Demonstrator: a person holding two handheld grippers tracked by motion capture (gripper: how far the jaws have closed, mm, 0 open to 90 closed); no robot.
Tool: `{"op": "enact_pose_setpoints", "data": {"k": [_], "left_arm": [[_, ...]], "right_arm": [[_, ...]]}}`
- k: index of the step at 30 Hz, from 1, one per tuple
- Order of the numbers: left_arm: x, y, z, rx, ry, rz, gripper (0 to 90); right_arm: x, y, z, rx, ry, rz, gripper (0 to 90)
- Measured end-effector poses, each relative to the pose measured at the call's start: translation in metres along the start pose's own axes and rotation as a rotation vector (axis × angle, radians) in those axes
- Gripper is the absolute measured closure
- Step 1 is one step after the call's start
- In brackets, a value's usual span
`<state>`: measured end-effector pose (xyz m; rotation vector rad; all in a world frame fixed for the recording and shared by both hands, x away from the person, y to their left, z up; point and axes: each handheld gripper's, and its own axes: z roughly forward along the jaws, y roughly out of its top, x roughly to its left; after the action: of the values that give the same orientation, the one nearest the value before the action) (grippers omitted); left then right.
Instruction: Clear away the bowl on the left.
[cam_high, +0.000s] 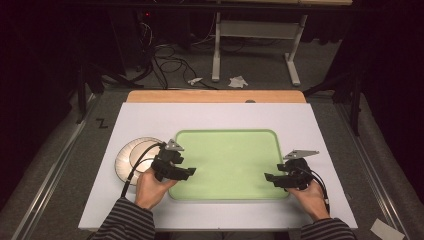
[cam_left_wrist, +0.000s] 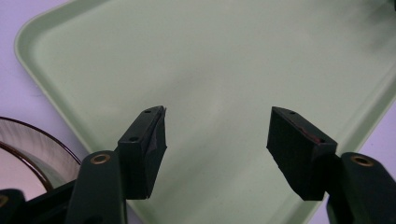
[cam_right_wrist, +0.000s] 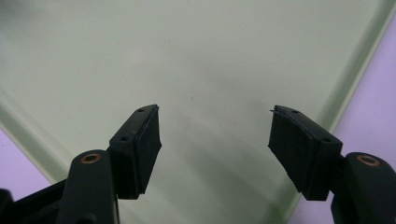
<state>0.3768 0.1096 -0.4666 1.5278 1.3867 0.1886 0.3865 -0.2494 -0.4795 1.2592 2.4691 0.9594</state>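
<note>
A pale green tray (cam_high: 227, 137) lies on the white table top, with nothing on it. My left gripper (cam_high: 189, 172) hovers over the tray's left edge, held in the person's left hand. In the left gripper view the left gripper (cam_left_wrist: 217, 140) stands open, with bare tray (cam_left_wrist: 219, 51) between the jaws. My right gripper (cam_high: 269, 177) is at the tray's right front corner, pointing inward. The right gripper view shows the right gripper (cam_right_wrist: 215, 137) open too, over bare tray (cam_right_wrist: 187, 46). A round plate (cam_high: 131, 156) sits just left of the tray, beside the left hand.
The plate's ribbed rim (cam_left_wrist: 32, 144) shows at the lower left of the left gripper view. A wooden board edge (cam_high: 215, 96) runs along the table's far side. Beyond it are a desk frame (cam_high: 255, 30) and cables (cam_high: 167, 62) on the floor.
</note>
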Motion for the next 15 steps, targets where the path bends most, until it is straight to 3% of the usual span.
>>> {"op": "enact_pose_setpoints", "data": {"k": [8,15], "left_arm": [[-0.0016,0.0015,-0.0036,-0.009,0.001,-0.002,38.1],[-0.0006,0.0057,-0.0064,-0.035,0.033,-0.022,38.1]], "right_arm": [[0.0001,0.0000,-0.0007,0.002,-0.004,-0.005,34.8],[-0.0002,0.0000,0.0001,0.007,-0.004,-0.004,34.6]]}}
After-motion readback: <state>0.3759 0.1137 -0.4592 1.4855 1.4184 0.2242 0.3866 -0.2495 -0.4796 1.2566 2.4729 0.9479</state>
